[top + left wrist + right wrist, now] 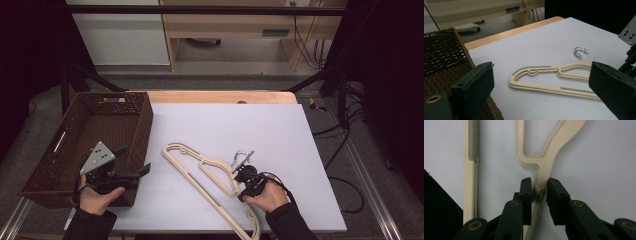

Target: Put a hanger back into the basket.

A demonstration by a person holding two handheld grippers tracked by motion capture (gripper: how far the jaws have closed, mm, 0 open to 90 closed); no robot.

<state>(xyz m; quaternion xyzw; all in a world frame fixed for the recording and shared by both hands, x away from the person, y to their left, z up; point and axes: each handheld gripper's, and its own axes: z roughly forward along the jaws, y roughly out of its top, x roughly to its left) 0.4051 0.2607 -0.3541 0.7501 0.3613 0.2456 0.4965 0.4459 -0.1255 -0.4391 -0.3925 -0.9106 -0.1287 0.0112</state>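
You clamp your right gripper [248, 183] on the cream plastic hanger's [210, 170] shoulder to lift it, while your left gripper [131, 164] waits open beside the brown wicker basket [47, 165].

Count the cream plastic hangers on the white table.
2, as far as shows: cream plastic hangers stacked one on the other at the near middle of the white table, chrome hooks together. A third underneath might be hidden.

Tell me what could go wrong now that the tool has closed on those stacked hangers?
1. The right tool pinches a thin bar of the hangers near one end; lifted, the long end could swing or slip.
2. The hangers lie stacked, so perhaps just one comes up.
3. The metal hooks might snag the woven basket.
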